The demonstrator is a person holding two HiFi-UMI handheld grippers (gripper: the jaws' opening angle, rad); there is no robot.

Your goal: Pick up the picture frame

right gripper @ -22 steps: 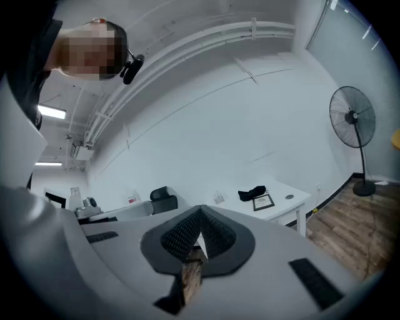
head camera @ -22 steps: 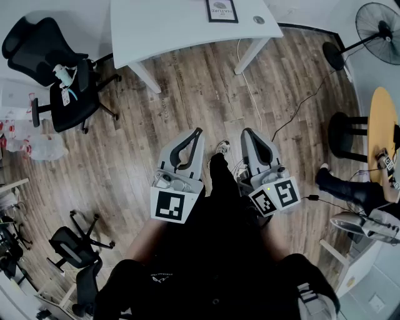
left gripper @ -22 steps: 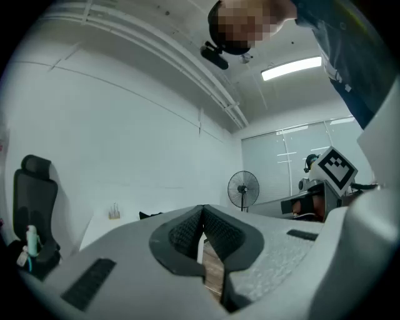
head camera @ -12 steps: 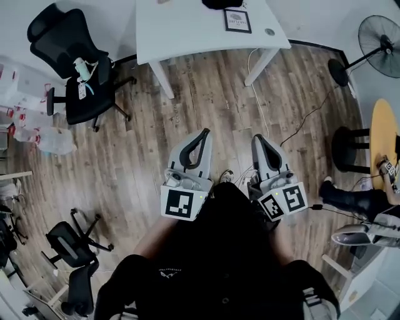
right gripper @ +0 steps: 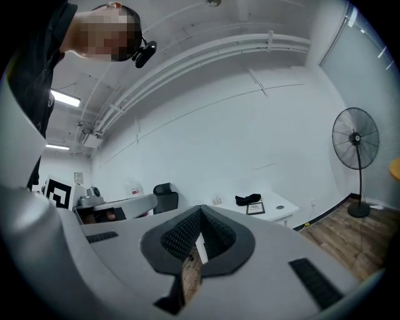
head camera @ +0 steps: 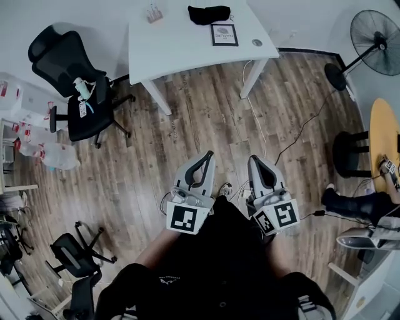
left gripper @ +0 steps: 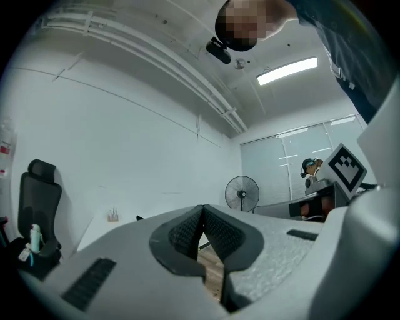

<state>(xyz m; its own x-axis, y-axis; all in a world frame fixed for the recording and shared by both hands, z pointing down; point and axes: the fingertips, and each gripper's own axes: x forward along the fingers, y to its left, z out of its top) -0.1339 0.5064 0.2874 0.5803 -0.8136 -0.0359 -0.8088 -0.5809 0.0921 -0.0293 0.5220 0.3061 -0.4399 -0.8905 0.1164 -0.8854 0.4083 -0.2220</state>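
The picture frame [head camera: 224,35], black-edged with a white print, lies on the white table [head camera: 169,44] at the top of the head view, beside a black cloth [head camera: 209,12]. In the right gripper view the frame [right gripper: 254,207] shows small and far off on the table. My left gripper [head camera: 207,154] and right gripper [head camera: 252,158] hang side by side over the wooden floor, well short of the table. Both are shut with nothing between the pads. In their own views, the left gripper [left gripper: 202,210] and the right gripper [right gripper: 200,210] have their tips pressed together.
A black office chair [head camera: 69,75] with a bottle on it stands left of the table. A standing fan [head camera: 375,34] is at the upper right, and a round yellow table [head camera: 384,134] at the right edge. A cable [head camera: 294,128] trails across the floor. More chairs [head camera: 78,247] are at the lower left.
The table and picture frame have come further down into the head view, with the black cloth now showing. Both grippers have stayed shut and side by side.
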